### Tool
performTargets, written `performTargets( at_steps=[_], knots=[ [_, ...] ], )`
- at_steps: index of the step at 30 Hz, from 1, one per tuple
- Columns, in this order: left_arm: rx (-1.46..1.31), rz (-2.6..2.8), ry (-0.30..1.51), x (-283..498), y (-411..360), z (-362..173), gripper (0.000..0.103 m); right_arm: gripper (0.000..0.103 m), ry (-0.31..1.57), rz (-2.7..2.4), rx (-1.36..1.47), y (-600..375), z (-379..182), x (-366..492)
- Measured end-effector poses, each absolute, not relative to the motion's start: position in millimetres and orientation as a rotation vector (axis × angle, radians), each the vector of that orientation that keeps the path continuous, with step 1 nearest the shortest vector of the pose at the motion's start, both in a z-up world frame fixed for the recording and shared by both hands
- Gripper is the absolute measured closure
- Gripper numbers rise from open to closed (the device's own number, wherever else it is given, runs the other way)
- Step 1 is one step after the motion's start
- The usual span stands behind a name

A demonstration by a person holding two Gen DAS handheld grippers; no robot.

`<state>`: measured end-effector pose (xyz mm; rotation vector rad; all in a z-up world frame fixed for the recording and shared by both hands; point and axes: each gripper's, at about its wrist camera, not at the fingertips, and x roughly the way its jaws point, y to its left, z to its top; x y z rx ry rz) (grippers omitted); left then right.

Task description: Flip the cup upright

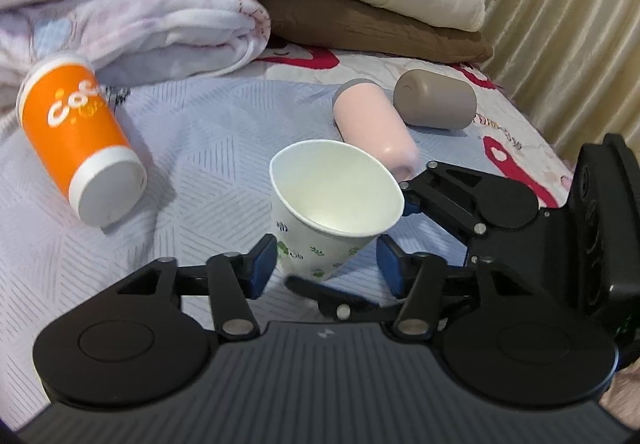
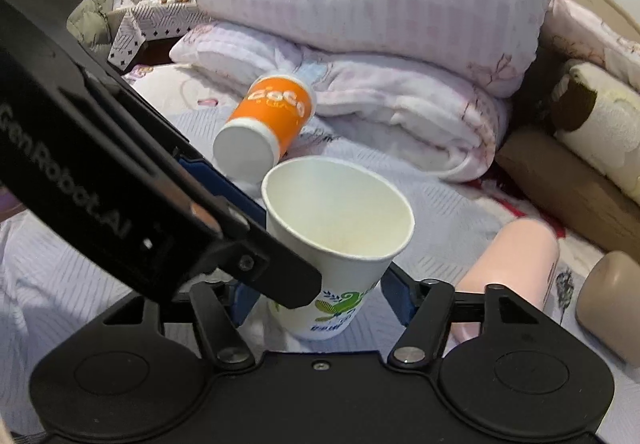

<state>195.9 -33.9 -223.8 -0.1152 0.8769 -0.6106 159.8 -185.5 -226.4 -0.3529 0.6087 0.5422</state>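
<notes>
place: home bedroom | signs: bed sheet (image 1: pixel 208 131), folded quilts (image 2: pixel 360 3), curtain (image 1: pixel 568 23)

White paper cup (image 1: pixel 320 211) with green leaf print; orange-and-white cup (image 1: pixel 80 139); pink tumbler (image 1: pixel 376 123).

orange cup (image 2: pixel 266 115): white letters "CoCo" on its side | left gripper (image 2: pixel 132 179), just beside the orange cup: "GenRobot.AI" along its black body | paper cup (image 2: pixel 334 244), near the orange cup: small blue print, unreadable
</notes>
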Motion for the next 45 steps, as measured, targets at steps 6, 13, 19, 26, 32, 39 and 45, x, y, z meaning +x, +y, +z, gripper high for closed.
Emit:
performTargets(
  at_steps=[6,13,19,26,32,39,45],
  knots=[
    [-0.158,-0.537,0.941,194,-26,-223,0.044,0.025,0.683,0.558,-0.325,-199,-218,155],
    [-0.141,-0.444,0.934,172,-23,-187,0.042,0.023,0.786,0.548,-0.282,-214,-205,140],
    [-0.088,-0.417,0.956,152,-29,-158,0.038,0.023,0.8,0.532,-0.211,-226,-178,123],
    [-0.066,-0.383,0.991,135,-36,-133,0.032,0.023,0.77,0.493,-0.18,-234,-137,104],
    [-0.011,-0.358,0.995,119,-42,-104,0.027,0.023,0.739,0.436,-0.164,-246,-98,79],
    [0.026,-0.356,0.944,102,-45,-65,0.022,0.023,0.723,0.399,-0.103,-256,-62,56],
    [0.062,-0.319,0.922,83,-49,-46,0.014,0.022,0.717,0.308,-0.135,-261,-39,40]
  ],
)
